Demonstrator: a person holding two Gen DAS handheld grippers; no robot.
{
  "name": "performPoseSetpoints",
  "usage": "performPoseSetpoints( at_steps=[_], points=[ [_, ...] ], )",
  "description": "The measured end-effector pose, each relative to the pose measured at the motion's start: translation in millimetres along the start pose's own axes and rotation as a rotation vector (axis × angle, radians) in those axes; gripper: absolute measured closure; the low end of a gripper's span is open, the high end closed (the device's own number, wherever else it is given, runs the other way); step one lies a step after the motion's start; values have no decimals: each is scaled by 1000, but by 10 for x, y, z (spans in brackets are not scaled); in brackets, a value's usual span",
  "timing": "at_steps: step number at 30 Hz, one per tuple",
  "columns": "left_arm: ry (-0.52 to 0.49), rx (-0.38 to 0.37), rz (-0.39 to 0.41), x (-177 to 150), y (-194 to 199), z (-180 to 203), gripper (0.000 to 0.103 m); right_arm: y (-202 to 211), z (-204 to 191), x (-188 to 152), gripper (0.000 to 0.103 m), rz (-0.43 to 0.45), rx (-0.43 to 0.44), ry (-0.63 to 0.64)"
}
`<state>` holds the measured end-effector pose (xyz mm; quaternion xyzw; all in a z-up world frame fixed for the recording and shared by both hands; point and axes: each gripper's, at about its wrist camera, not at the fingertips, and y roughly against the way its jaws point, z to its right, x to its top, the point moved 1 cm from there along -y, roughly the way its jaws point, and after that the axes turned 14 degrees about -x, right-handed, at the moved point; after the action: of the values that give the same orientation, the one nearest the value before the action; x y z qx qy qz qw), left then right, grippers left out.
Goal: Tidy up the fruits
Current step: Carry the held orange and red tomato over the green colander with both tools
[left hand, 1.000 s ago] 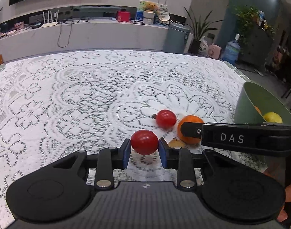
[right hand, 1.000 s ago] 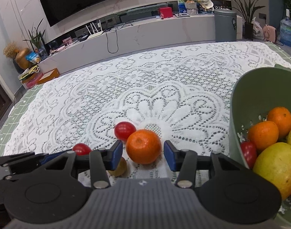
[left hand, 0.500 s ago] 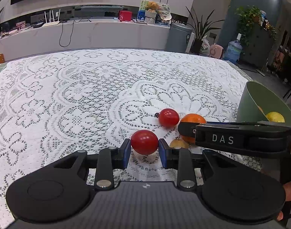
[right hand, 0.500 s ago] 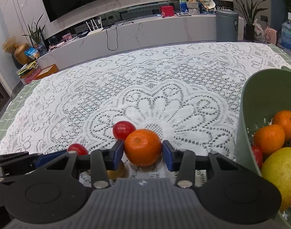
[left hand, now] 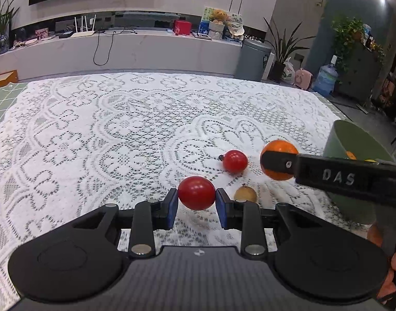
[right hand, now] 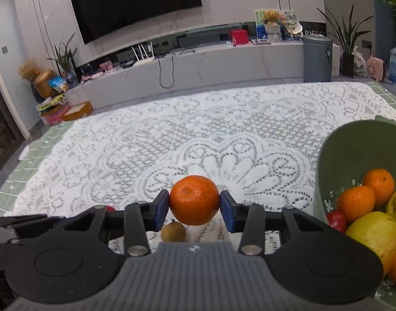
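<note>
Your left gripper (left hand: 197, 202) clamps a red tomato (left hand: 196, 193), your right gripper (right hand: 194, 207) pinches an orange (right hand: 194, 199), both lifted off the lace tablecloth (left hand: 94, 134), probably to drop into the green bowl (right hand: 353, 150) beside them.

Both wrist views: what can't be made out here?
- Green bowl: cut off by the right edge in the right wrist view, so its fruit can't be counted.
- Small brown fruit: partly behind the right gripper and its orange; kind unclear.
- Right gripper in the left wrist view: one finger shows, covering part of the orange.
</note>
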<state>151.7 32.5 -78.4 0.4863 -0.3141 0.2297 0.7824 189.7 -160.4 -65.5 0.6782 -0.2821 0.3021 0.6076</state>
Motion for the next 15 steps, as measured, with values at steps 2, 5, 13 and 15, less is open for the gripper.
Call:
performPoseSetpoints(
  at_steps=[2, 5, 13, 15],
  points=[
    [1, 1, 6, 2, 65, 49, 68, 107, 42, 17, 63, 14, 20, -11],
    [4, -16, 18, 22, 164, 124, 68, 292, 96, 25, 63, 38, 41, -11],
    [17, -59, 25, 2, 352, 418, 68, 780, 275, 97, 63, 113, 76, -28],
    [4, -68, 29, 17, 385, 525, 68, 901, 318, 118, 63, 132, 77, -36]
  ],
)
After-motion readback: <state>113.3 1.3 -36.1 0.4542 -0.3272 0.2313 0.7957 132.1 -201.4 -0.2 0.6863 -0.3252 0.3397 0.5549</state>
